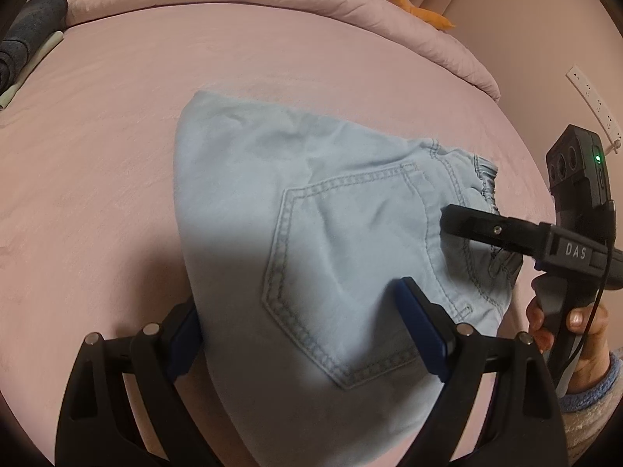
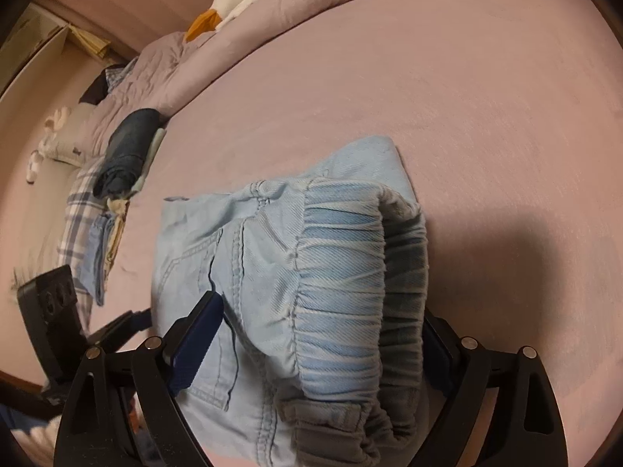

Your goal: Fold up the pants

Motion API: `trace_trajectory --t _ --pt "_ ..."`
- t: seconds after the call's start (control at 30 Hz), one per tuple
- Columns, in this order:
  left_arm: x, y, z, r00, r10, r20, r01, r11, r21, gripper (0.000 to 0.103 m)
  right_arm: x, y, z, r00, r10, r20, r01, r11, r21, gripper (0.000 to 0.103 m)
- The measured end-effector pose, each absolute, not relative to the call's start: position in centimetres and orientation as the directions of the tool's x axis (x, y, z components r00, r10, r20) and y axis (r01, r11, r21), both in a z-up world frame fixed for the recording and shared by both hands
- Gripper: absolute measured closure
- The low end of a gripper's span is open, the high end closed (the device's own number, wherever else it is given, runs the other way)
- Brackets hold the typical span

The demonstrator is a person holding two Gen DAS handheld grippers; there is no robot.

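You've got one readable text only: white caps "DAS" on the black plastic body of the right gripper (image 1: 483,229), seen in the left wrist view, printed along the side just behind its finger. Nothing legible in the right wrist view. The light blue denim pants (image 1: 311,233) carry no readable label or tag; other marks too small to tell.

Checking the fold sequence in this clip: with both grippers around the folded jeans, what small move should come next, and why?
Probably lift the bundle with both grippers together. The light blue pants already lie folded compactly on the pink sheet, the left gripper straddling the pocket end and the right gripper the elastic waistband.
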State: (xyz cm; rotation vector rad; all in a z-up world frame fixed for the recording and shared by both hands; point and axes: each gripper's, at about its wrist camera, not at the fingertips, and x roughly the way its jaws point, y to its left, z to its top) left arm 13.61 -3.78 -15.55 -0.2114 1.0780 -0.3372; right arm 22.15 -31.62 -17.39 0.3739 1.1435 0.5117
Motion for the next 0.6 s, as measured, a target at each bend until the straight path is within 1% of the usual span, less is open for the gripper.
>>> trace_trajectory --t 0.23,0.33,0.4,0.5,0.6 --pt "13.8 -4.5 -14.9 0.434 -0.361 -0.825 0.164 0.933 -0.321 0.013 21.8 -30.9 -17.2 0.362 0.518 -0.775 -0.210 0.855 0.474 0.011" --pt "13.8 -4.6 -14.7 0.438 -0.357 -0.825 0.170 0.934 -0.314 0.014 21.4 -30.6 -16.9 0.383 0.497 -0.779 -0.220 0.868 0.446 0.014" --pt "13.8 -4.7 -14.6 0.443 -0.347 -0.827 0.173 0.938 -0.301 0.017 21.2 -30.5 -16.8 0.392 0.492 -0.777 -0.226 0.870 0.437 0.020" --pt "13.7 -4.6 -14.5 0.448 -0.340 -0.827 0.172 0.940 -0.293 0.020 21.0 -30.6 -16.6 0.401 0.489 -0.775 -0.228 0.872 0.432 0.024" --pt "13.6 -4.7 -14.4 0.458 -0.322 -0.829 0.160 0.947 -0.279 0.029 20.7 -30.6 -16.4 0.414 0.478 -0.775 -0.220 0.878 0.424 0.028"
